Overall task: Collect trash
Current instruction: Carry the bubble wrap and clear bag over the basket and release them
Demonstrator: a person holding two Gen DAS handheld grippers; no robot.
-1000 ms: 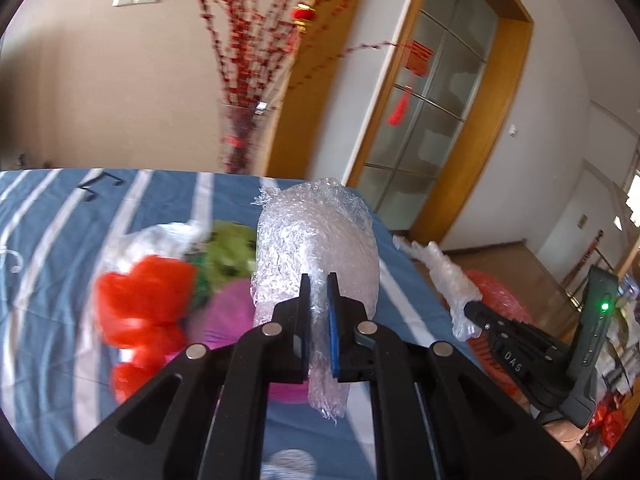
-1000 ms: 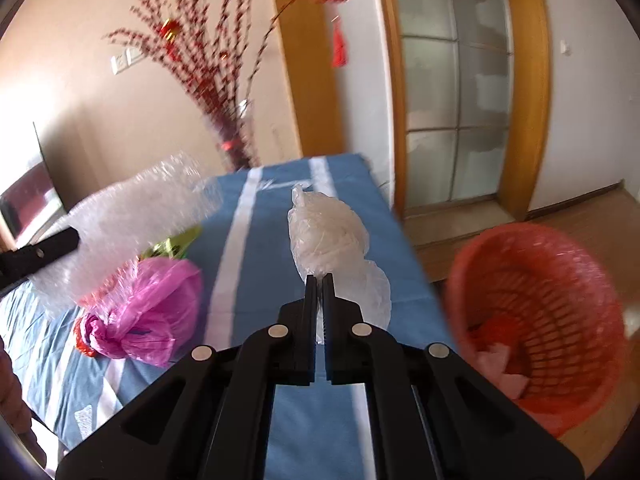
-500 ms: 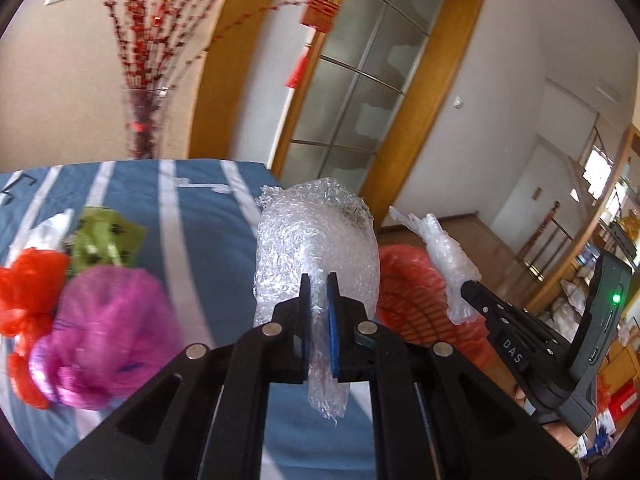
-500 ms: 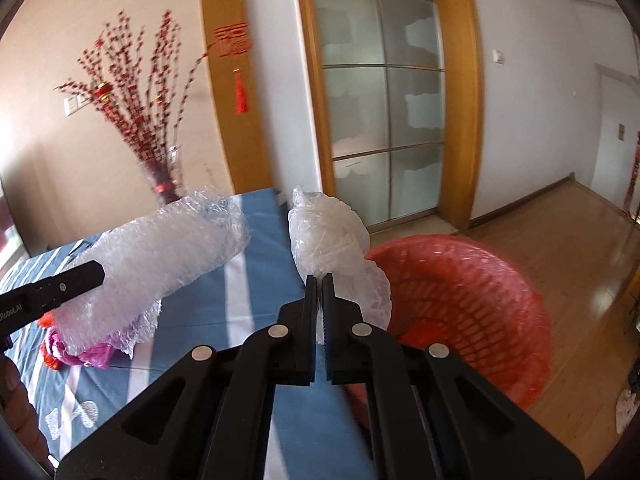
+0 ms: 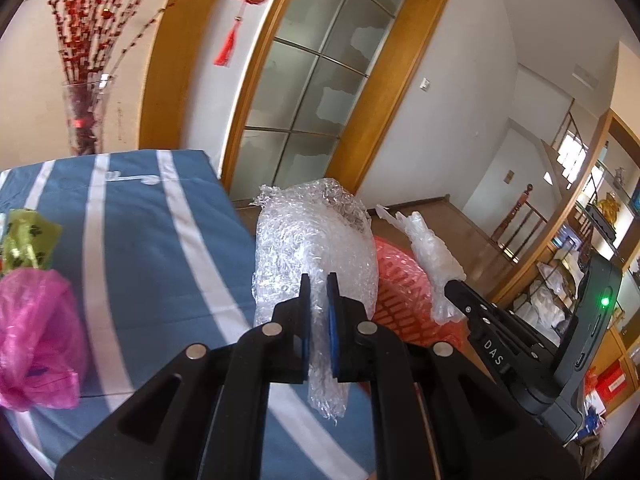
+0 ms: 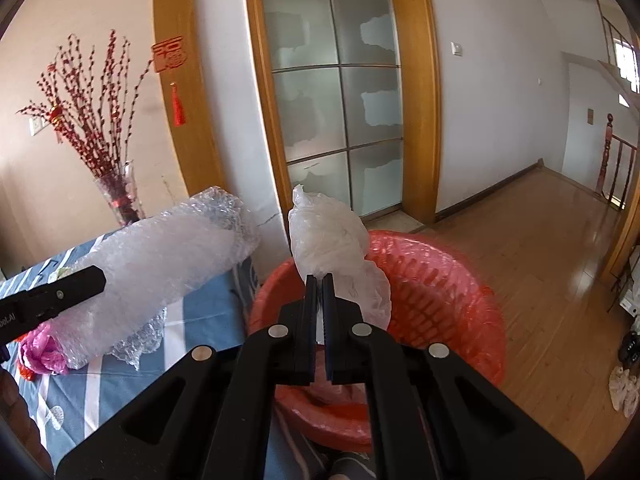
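Note:
My left gripper (image 5: 318, 280) is shut on a roll of clear bubble wrap (image 5: 316, 240), held in the air over the right edge of the blue striped table (image 5: 132, 220). The same bubble wrap (image 6: 168, 256) shows at the left of the right wrist view. My right gripper (image 6: 319, 280) is shut on a crumpled white plastic bag (image 6: 328, 236), which hangs over the red basket (image 6: 440, 288) on the floor. In the left wrist view the basket (image 5: 400, 292) lies partly hidden behind the bubble wrap, with the white bag (image 5: 432, 252) and the right gripper beside it.
A pink plastic bag (image 5: 36, 336) and a green wrapper (image 5: 28, 240) lie on the table at the left. A glass vase with red branches (image 5: 84, 120) stands behind the table. A glass door with a wooden frame (image 6: 336, 92) and wooden floor (image 6: 540, 240) lie beyond.
Both grippers have swung right with their loads, off the middle of the table toward the red basket. The basket now lies right under the white bag, and the table trash has slid to the left.

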